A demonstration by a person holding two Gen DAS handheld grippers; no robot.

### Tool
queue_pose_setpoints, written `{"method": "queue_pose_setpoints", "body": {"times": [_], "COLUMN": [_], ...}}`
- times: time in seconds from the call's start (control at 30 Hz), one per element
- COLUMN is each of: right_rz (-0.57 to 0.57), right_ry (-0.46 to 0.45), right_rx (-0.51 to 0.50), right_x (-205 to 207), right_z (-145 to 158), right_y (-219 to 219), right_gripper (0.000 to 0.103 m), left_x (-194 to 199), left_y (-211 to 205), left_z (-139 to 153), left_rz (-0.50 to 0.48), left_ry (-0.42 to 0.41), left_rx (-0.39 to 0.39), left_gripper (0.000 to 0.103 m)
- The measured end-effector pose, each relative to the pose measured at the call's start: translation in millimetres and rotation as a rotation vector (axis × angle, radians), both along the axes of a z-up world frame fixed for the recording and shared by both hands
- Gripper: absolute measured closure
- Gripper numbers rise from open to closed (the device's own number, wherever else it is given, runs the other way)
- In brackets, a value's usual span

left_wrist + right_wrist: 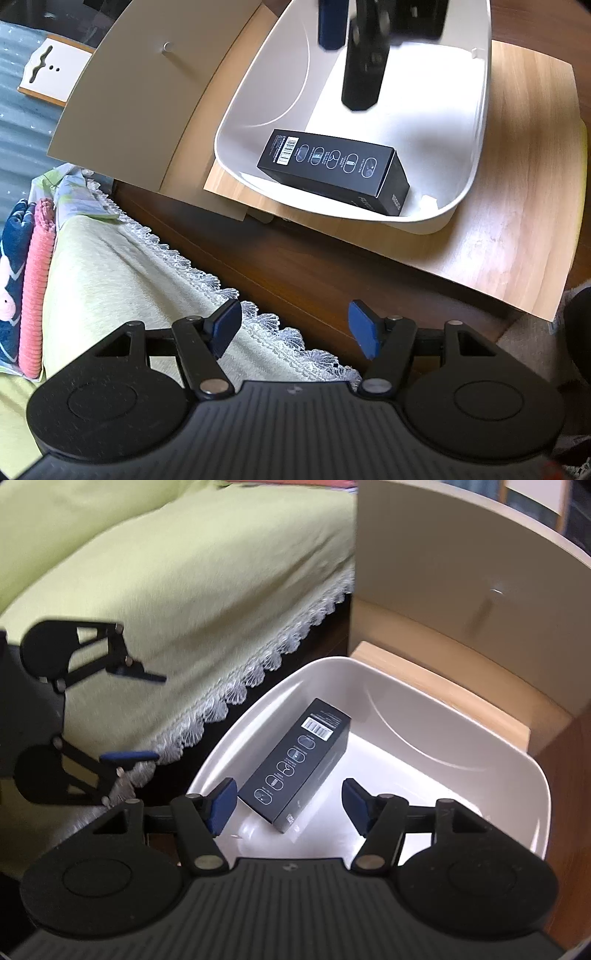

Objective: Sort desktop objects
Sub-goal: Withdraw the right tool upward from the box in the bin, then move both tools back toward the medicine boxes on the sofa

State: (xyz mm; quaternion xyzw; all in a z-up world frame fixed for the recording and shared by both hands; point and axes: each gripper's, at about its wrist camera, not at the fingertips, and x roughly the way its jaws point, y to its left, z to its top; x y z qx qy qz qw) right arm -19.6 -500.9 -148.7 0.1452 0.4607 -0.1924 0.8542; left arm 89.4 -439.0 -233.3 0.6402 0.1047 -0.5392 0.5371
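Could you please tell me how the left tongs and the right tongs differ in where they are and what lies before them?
1. The left tongs hover outside the white plastic tub, over the dark wooden edge beside the lace-trimmed green cloth; the right tongs hang over the tub.
2. The black rectangular box lies close before the right tongs, farther from the left.

Both are open and empty.

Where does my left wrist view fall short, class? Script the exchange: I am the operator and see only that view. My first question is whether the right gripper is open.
Observer: Yes. The right wrist view shows the right gripper open and holding nothing.
Operator: Where is the black box relative to it?
Observer: The black box lies flat in the white bin, its near end in the gap between the gripper's fingers, and it appears to touch neither.
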Motion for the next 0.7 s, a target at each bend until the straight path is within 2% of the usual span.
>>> {"method": "queue_pose_setpoints", "body": {"times": [0.17,0.37,0.53,0.7], "right_rz": [-0.069,-0.073,-0.148,-0.138], "right_ry": [-0.042,-0.039,-0.098,-0.16], "right_rx": [0.031,0.014,0.065,0.081], "right_x": [-21,-37,-49,-43], "right_z": [8,12,22,38], "right_y": [11,28,35,50], "right_gripper": [0.043,0.043,0.042,0.042], "left_x": [-3,-12,-22,-24], "left_y": [3,13,25,45], "left_z": [6,24,44,77], "left_rz": [0.0,0.019,0.049,0.161], "left_ry": [-0.014,-0.011,-0.007,0.01], "left_rx": [-0.021,-0.084,-0.135,-0.209], "left_gripper": [0.037,0.037,0.037,0.037]}}
